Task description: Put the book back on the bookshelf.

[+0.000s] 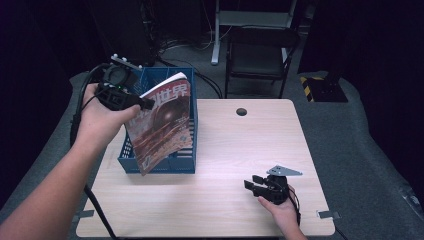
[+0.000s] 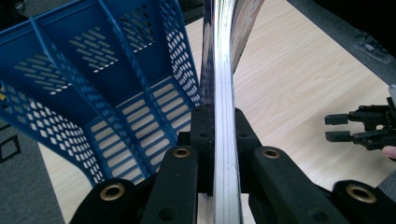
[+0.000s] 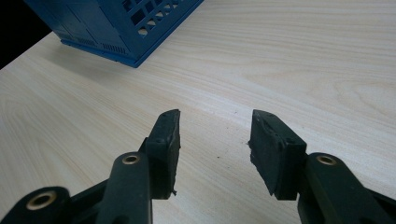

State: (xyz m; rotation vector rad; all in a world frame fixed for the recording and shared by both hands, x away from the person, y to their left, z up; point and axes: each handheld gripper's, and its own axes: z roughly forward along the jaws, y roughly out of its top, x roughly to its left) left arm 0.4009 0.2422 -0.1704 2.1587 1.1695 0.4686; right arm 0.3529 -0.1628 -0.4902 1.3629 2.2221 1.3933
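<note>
Nearest me, the right gripper (image 1: pixel 256 187) sits low over the bare wooden surface (image 1: pixel 235 150), its jaws standing apart with nothing between them. Further back on the left, the left gripper (image 1: pixel 145 104) has its jaws clamped tight on the edge of a glossy magazine (image 1: pixel 165 122), held tilted in the air, its lower corner hanging in front of the blue file basket (image 1: pixel 181 161). The basket stands at the surface's left side, dividers showing inside.
</note>
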